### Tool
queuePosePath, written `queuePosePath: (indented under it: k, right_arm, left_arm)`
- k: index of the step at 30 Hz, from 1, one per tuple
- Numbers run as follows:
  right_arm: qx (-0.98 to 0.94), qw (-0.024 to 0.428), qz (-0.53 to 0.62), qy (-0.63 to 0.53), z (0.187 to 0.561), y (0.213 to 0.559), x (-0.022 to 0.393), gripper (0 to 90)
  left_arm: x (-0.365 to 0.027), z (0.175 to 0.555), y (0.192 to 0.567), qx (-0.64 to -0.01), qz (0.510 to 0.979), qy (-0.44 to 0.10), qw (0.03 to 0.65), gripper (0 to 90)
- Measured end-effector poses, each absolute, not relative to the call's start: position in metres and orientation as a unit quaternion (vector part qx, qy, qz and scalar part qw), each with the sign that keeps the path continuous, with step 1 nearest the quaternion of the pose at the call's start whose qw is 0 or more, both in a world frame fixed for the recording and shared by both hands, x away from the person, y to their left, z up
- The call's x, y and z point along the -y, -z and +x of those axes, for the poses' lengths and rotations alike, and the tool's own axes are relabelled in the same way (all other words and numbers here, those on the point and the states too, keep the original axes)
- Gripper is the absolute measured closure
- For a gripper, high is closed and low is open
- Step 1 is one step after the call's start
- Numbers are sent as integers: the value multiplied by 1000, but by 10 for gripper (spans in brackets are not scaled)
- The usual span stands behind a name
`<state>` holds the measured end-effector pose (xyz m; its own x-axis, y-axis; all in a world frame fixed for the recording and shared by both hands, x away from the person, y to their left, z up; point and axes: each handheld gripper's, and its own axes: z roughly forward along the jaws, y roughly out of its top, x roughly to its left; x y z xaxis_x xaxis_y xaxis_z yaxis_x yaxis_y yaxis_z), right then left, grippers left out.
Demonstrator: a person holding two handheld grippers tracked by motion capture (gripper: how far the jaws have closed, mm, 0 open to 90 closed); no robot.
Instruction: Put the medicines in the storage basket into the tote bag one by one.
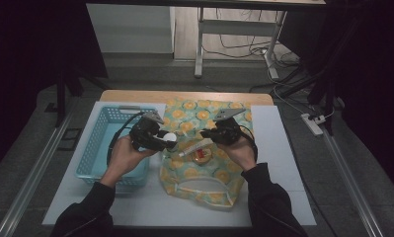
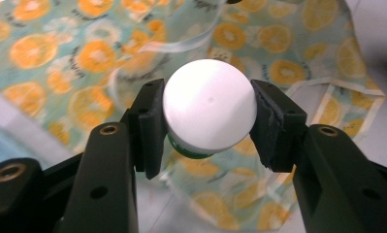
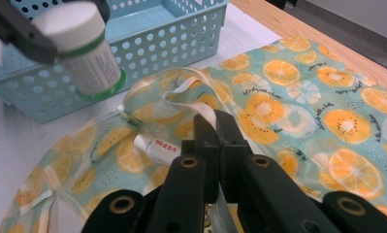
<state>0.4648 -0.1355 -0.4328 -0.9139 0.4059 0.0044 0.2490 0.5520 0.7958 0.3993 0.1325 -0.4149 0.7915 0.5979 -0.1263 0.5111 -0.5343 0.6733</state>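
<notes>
My left gripper (image 1: 169,140) (image 2: 208,126) is shut on a white-capped bottle (image 1: 170,137) (image 2: 209,104) (image 3: 82,46) with a green band, gripping it by the cap. It holds the bottle above the table, between the blue basket (image 1: 93,148) (image 3: 181,29) and the orange-print bag (image 1: 204,116) (image 2: 45,48) (image 3: 302,97). My right gripper (image 1: 207,133) (image 3: 215,124) is shut on the bag's white-trimmed edge at its opening. A white tube (image 1: 197,147) (image 3: 157,148) with red print lies inside the bag's mouth.
A round yellow and red item (image 1: 202,157) lies in the bag next to the tube. The bag and basket rest on a white board (image 1: 283,163) on a wooden table (image 1: 184,95). Metal rails run along both sides of the floor.
</notes>
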Motion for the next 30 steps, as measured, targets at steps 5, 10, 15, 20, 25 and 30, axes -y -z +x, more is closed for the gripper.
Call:
queuePosePath:
  k: [5, 10, 15, 20, 25, 30]
  right_arm:
    - [-876, 91, 187, -436, 465, 433, 136, 899]
    - [-875, 92, 189, -435, 466, 433, 137, 899]
    - [-875, 94, 192, -435, 466, 433, 137, 899]
    - [-875, 93, 193, -435, 467, 434, 138, 899]
    - [-874, 93, 195, -435, 468, 434, 138, 899]
    - [-875, 94, 196, -433, 469, 435, 139, 899]
  left_arm:
    - [-116, 402, 419, -304, 879, -51, 364, 507]
    - [-102, 406, 423, -298, 881, -46, 366, 507]
    - [-91, 409, 428, -288, 886, -46, 361, 507]
    - [-79, 414, 433, -282, 889, -49, 358, 506]
    - [-69, 419, 439, -278, 891, -52, 354, 507]
    - [-61, 423, 445, -274, 894, -55, 349, 506]
